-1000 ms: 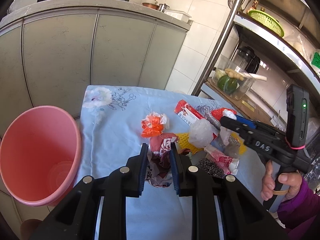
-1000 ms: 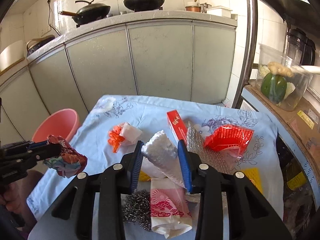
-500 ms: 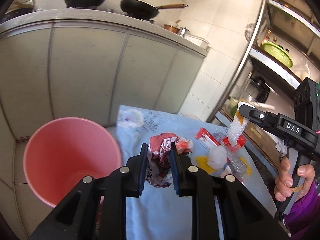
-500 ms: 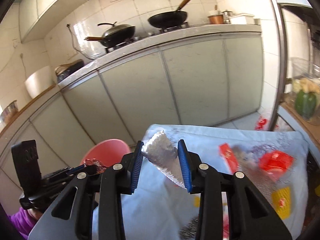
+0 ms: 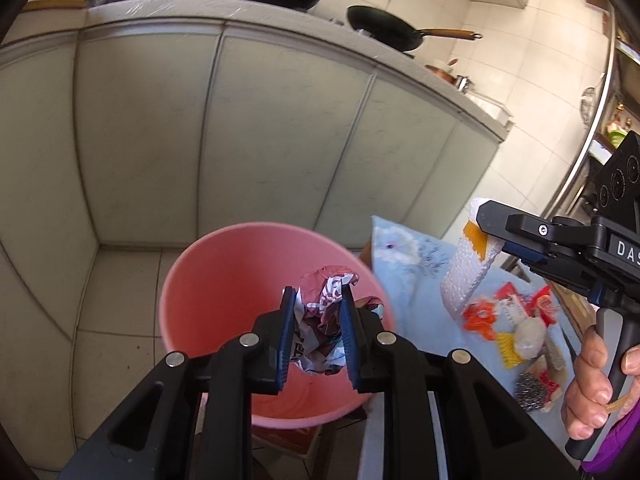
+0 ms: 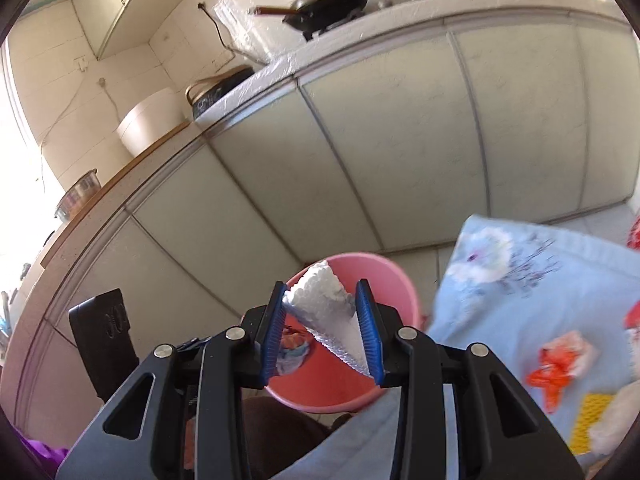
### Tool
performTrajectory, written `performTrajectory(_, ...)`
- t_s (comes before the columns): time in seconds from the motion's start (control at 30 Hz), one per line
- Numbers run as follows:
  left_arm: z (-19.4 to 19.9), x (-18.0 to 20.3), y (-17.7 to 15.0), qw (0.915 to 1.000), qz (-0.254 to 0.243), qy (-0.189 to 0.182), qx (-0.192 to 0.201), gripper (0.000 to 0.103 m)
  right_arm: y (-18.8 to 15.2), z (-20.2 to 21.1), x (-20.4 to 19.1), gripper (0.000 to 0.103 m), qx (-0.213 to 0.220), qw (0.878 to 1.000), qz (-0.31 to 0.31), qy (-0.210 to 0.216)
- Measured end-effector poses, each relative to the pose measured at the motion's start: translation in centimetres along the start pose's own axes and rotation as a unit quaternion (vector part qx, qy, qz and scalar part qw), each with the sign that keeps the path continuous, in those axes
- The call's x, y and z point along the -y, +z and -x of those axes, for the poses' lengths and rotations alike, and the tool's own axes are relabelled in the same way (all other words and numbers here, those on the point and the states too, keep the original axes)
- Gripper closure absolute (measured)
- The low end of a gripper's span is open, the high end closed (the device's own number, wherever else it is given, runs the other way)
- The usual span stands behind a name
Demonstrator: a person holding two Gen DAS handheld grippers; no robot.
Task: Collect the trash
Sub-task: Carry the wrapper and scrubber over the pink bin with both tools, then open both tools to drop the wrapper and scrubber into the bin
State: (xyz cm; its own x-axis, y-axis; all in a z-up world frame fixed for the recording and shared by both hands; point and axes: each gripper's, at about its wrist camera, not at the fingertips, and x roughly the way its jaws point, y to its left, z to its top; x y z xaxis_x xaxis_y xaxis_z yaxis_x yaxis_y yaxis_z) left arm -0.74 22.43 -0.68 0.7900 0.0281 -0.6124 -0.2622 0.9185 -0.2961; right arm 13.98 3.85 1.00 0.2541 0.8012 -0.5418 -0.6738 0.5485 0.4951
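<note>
A pink bucket (image 5: 224, 280) stands on the floor left of the table. Over its mouth my left gripper (image 5: 318, 316) is shut on a crumpled red-and-white wrapper (image 5: 320, 320). My right gripper (image 6: 322, 308) is shut on a white foam net sleeve (image 6: 324, 300), held above the near rim of the pink bucket (image 6: 384, 272). In the left wrist view the right gripper (image 5: 496, 236) comes in from the right with the foam sleeve (image 5: 468, 276) hanging from it, over the table's left end. More trash (image 5: 508, 332) lies on the blue floral tablecloth (image 5: 408, 248).
Grey cabinet doors (image 5: 280, 140) run behind the bucket, with black pans (image 5: 384, 28) on the counter above. An orange wrapper (image 6: 560, 364), a yellow net (image 6: 592, 416) and a steel scourer (image 5: 530, 392) lie on the cloth. A hand (image 5: 596, 384) holds the right gripper's handle.
Both grippers swung left from the table toward the pink bucket, each carrying its piece of trash. The left one now hangs over the bucket's mouth; the right one has followed to its rim.
</note>
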Motion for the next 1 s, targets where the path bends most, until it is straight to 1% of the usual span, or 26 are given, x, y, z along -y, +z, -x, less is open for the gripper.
performTrajectory(0.1, -1.0, -1.3, -0.5, 0.9998, 0.011, 0.008, -0.015, 0.082, -0.7, -3.0, 0.3, 0.067, -0.027, 0.999, -0.017, 0.011)
performTrajectory(0.2, -1.9, -1.9, -1.3, 0.9993, 0.014, 0.018, -0.029, 0.082, -1.5, -5.4, 0.5, 0.067, -0.045, 0.999, -0.023, 0.008)
performTrajectory(0.5, -4.5, -2.1, -2.5, 0.9969, 0.008, 0.034, -0.070, 0.081, -3.3, -9.3, 0.7, 0.067, -0.073, 0.997, -0.019, -0.004)
performTrajectory(0.63, -5.8, -2.0, -3.1, 0.9945, 0.008, 0.048, -0.093, 0.081, -4.2, -9.7, 1.1, 0.067, -0.084, 0.996, -0.015, -0.016)
performTrajectory(0.83, -6.3, -1.8, -3.8, 0.9913, 0.009, 0.076, -0.107, 0.079, -4.9, -9.5, 1.9, 0.067, -0.091, 0.995, -0.008, -0.046)
performTrajectory(0.93, -6.4, -1.9, -4.0, 0.9904, 0.008, 0.084, -0.109, 0.076, -5.2, -9.0, 2.1, 0.067, -0.090, 0.994, 0.001, -0.059)
performTrajectory(1.0, -6.4, -1.8, -4.0, 0.9900, 0.007, 0.088, -0.110, 0.072, -5.3, -9.0, 2.1, 0.067, -0.095, 0.993, 0.005, -0.068)
